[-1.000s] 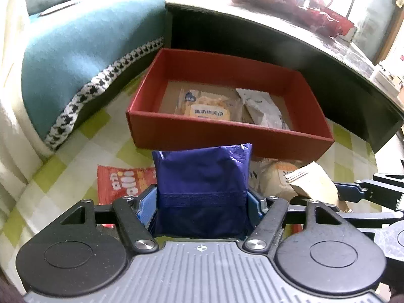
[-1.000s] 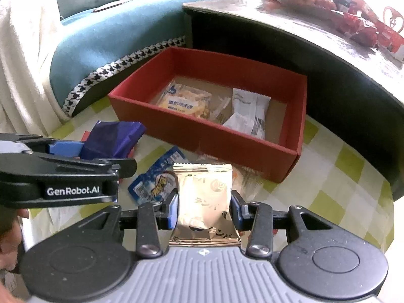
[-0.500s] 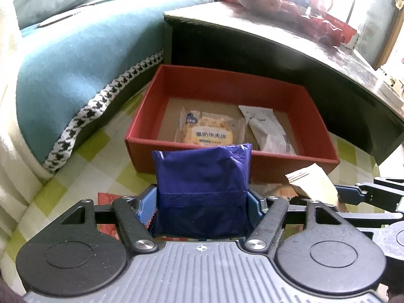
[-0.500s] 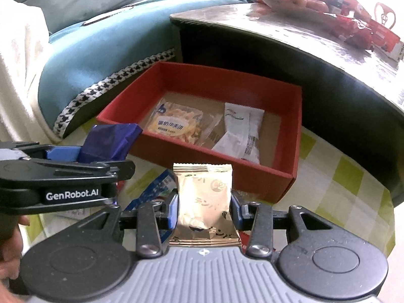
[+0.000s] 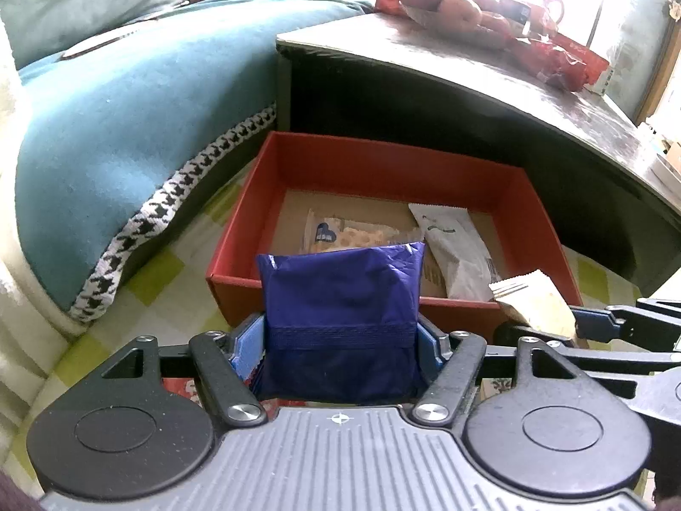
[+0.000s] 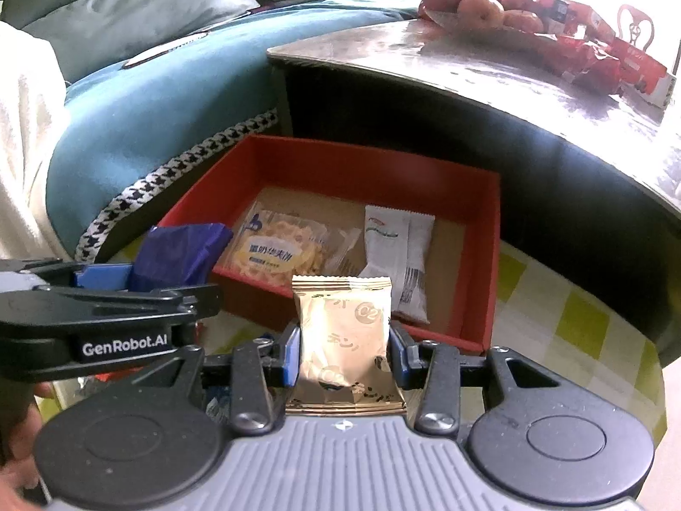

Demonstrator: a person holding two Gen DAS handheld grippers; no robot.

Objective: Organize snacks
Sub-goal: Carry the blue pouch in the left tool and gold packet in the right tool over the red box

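A blue snack packet (image 5: 340,298) is clamped upright between the pads of the left gripper (image 5: 340,340). A gold snack packet (image 6: 344,332) is pinched likewise in the right gripper (image 6: 344,349), with the left gripper seen at nine o'clock in its view. Just beyond, at twelve o'clock, a red box (image 6: 489,255) is seen on the checked cloth (image 6: 574,323), a waffle packet (image 6: 276,251) and a white packet (image 6: 396,255) lying inside. Farther off, a dark table (image 6: 468,85) is seen.
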